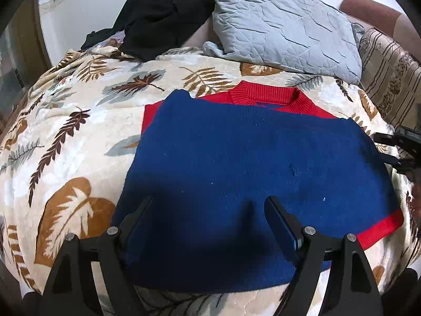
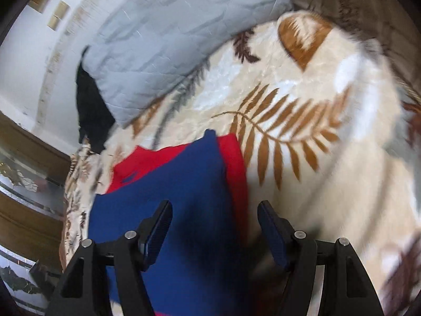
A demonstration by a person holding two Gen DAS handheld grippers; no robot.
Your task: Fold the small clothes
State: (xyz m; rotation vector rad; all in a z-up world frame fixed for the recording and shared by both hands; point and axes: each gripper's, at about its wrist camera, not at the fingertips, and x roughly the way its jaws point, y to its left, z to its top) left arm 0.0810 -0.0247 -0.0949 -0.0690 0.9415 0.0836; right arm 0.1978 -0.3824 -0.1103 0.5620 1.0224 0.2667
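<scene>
Here, sweater [image 1: 252,173] below open left tool [image 1: 210,210], apparently untouched.

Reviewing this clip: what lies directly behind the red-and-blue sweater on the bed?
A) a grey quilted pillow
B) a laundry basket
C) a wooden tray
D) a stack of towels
A: a grey quilted pillow rests on the leaf-print blanket just beyond the collar of the sweater.

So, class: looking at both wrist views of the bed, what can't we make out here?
- Sweater, left wrist view: its near edge is hidden behind the left gripper.
- Right gripper, left wrist view: cut off by the right edge.
- Blanket, right wrist view: blurred by motion.
- Black clothes, right wrist view: mostly behind the pillow.
</scene>
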